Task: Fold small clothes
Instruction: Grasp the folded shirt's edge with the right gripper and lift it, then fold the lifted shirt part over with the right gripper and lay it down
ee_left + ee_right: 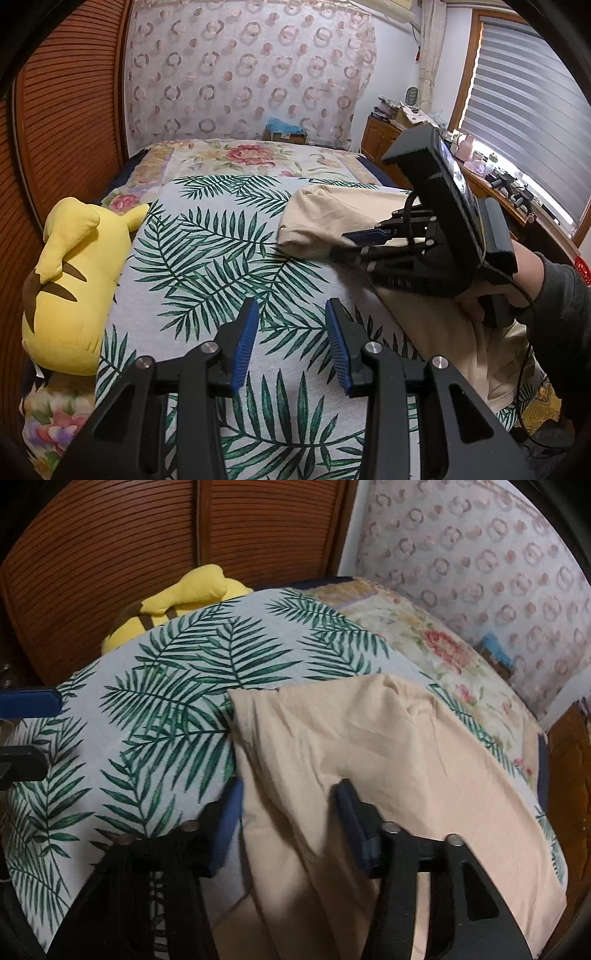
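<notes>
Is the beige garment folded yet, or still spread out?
Partly folded. The beige garment shows a doubled-over rounded edge at its far end, while its near part still drapes loosely over the bed's edge.

beige garment (pixel 369 746) between right tool (pixel 288 812) fingers

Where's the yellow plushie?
The plushie lies at the bed's left edge in the left wrist view, between the leaf sheet and the wooden doors.

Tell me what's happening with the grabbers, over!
Left gripper open, empty, above leaf-print cover. Right gripper open, straddling beige garment, no firm pinch seen. Nothing in the way; yellow plush off to the side.
</notes>
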{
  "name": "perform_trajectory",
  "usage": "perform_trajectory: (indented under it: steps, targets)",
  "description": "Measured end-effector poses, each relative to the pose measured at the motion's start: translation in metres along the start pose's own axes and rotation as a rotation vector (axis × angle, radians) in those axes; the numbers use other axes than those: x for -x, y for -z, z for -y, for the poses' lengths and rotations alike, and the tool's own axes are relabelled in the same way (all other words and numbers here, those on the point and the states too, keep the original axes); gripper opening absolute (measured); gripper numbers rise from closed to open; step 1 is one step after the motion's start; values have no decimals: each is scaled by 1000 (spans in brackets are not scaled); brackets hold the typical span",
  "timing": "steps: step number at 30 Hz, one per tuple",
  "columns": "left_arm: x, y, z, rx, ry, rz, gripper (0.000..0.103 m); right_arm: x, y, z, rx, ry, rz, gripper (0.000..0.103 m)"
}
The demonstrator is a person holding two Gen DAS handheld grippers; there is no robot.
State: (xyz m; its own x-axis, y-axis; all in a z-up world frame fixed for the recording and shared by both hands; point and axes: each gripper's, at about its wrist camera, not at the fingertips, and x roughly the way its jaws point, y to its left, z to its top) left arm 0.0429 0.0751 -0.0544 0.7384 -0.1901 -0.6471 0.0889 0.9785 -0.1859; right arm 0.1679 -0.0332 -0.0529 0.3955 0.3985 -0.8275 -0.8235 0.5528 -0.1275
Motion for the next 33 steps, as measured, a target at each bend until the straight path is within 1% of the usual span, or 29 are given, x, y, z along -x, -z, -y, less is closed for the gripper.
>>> perform_trajectory:
  steps: [1,2,3,4,6,9,12,17,21,23,26,28,30,31,32,33]
  targets:
    - [0,1,1,-1,3,0,36,0,0,2,-6,11,0,20]
    - [0,1,2,-2,5,-1,36,1,0,4,-8,16,2,12]
    - [-1,1,3,-4,8,-3,36,3,-1,7,-14,13,9,10]
    - [-2,2,5,-8,10,-4,36,7,-1,12,-32,-1,22,8]
    - [-3,2,9,-15,16,-6,36,19,-1,23,-66,1,62,8]
    - [-3,1,15,-22,30,-6,36,50,0,47,-134,3,143,7]
    - [-6,0,21,-30,50,-10,36,87,10,82,-200,31,206,7]
    - [-9,-3,39,-55,85,-18,36,136,35,144,-309,93,256,7]
    - [-14,-6,57,-85,113,-29,36,173,65,189,-399,167,268,7]
    - [-16,-8,67,-105,126,-33,36,187,79,212,-451,216,251,7]
    - [-19,-10,81,-129,145,-38,36,189,105,243,-518,322,191,7]
    - [-21,-11,90,-143,156,-39,36,178,123,259,-559,353,128,8]
    - [-22,-10,96,-153,163,-42,36,167,140,267,-583,379,66,20]
    - [-22,-10,100,-159,167,-44,36,163,148,269,-592,401,41,30]
    - [-22,-9,103,-162,169,-46,36,164,155,270,-596,405,35,36]
    - [-23,-9,105,-165,174,-48,36,164,160,264,-600,397,43,37]
